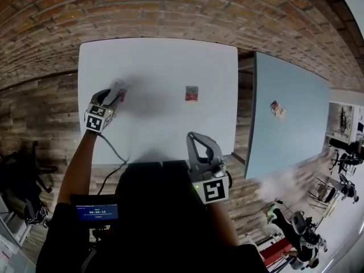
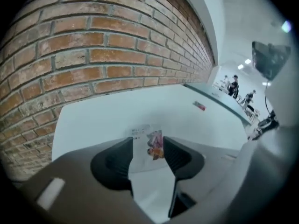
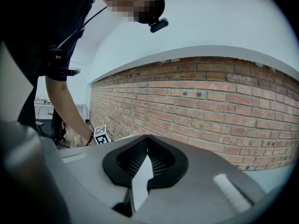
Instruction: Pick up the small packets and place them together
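On the white table [image 1: 159,124], my left gripper [image 1: 116,94] is at the left side, shut on a small white packet [image 2: 148,146] with a colourful print; the packet fills the gap between both pads. The head view shows this white packet [image 1: 119,87] at the gripper's tip. A small red packet [image 1: 191,94] lies flat to the right of it, near the table's middle; the left gripper view shows this red packet [image 2: 199,106] farther off. My right gripper [image 1: 196,144] is at the table's front edge, shut and empty [image 3: 145,158], tilted up toward the brick wall.
A brick floor [image 1: 170,7] surrounds the white table. A light blue table [image 1: 290,118] stands to the right with another small packet [image 1: 277,108] on it. Office chairs [image 1: 341,152] and people are at the far right.
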Available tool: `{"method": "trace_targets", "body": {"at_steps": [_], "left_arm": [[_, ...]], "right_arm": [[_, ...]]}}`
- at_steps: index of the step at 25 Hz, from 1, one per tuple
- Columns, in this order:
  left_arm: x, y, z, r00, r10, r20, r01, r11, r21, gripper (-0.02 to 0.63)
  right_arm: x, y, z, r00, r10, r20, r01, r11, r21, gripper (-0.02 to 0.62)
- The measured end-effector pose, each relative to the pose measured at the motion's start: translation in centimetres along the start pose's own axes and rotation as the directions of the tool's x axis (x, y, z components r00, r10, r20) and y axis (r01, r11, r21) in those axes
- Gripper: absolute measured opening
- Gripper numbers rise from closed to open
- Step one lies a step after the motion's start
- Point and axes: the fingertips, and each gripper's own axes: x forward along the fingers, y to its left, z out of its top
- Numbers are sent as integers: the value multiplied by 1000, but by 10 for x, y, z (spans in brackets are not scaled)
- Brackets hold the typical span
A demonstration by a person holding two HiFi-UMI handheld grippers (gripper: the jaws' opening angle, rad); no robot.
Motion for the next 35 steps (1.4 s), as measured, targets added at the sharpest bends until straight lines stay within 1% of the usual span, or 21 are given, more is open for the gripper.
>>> {"method": "trace_targets", "body": {"at_steps": [2, 3, 4, 5, 7, 9, 10, 11, 13, 15, 17, 19, 21, 23, 25, 27, 32, 35], "left_arm": [[7, 0, -13, 997, 24, -78, -16, 995, 94, 204], [10, -1, -19, 992, 30, -121, -15, 992, 122, 204], [14, -2, -26, 988, 33, -153, -14, 992, 124, 204], [17, -2, -29, 986, 36, -163, -21, 995, 93, 204], [19, 3, -30, 988, 61, -143, -66, 997, -31, 198], [20, 7, -28, 986, 107, -125, -126, 980, -153, 196], [20, 6, -27, 984, 129, -124, -150, 971, -184, 196], [20, 5, -26, 981, 148, -124, -170, 967, -191, 196], [18, 3, -22, 977, 184, -107, -200, 965, -168, 196], [11, 5, -14, 975, 211, -67, -218, 968, -127, 196], [7, 9, -1, 978, 209, -28, -210, 976, -60, 196], [10, 10, 12, 984, 177, -12, -177, 984, 21, 207], [16, 9, 11, 989, 143, -36, -139, 985, 105, 259], [24, 10, 0, 989, 123, -87, -105, 978, 181, 262], [32, 9, -9, 984, 107, -141, -75, 973, 217, 265], [37, 9, -14, 982, 97, -164, -64, 979, 195, 264], [43, -1, -10, 983, 100, -154, -81, 989, 126, 261], [46, -12, -5, 983, 107, -146, -100, 994, 51, 261]], "right_arm": [[-2, 3, -1, 1000, 7, -4, -7, 1000, 3, 3], [-5, 4, -3, 1000, 8, -12, -8, 1000, 1, 3], [-8, 5, -5, 1000, 7, -21, -7, 1000, -3, 3], [-11, 5, -7, 1000, 4, -29, -4, 1000, -6, 3], [-16, 6, -11, 999, -6, -41, 5, 1000, -6, 3], [-20, 5, -14, 999, -16, -50, 16, 1000, -2, 3], [-22, 4, -16, 998, -21, -52, 21, 1000, 0, 3], [-23, 4, -16, 998, -26, -52, 26, 1000, 2, 3], [-25, 4, -14, 998, -36, -47, 36, 999, 2, 3], [-27, 4, -14, 998, -39, -47, 39, 999, -7, 3], [-29, 1, -16, 998, -46, -48, 45, 999, -5, 3], [-28, -4, -18, 997, -60, -42, 61, 998, 24, 3], [-28, -4, -20, 997, -67, -35, 69, 996, 60, 3], [-27, -2, -21, 997, -66, -35, 68, 995, 75, 3], [-25, -2, -22, 997, -63, -46, 66, 995, 74, 3], [-22, -2, -24, 997, -59, -57, 64, 995, 76, 3], [-14, -4, -24, 997, -51, -58, 56, 995, 88, 3], [-11, -3, -22, 998, -37, -55, 42, 995, 94, 3]]}}
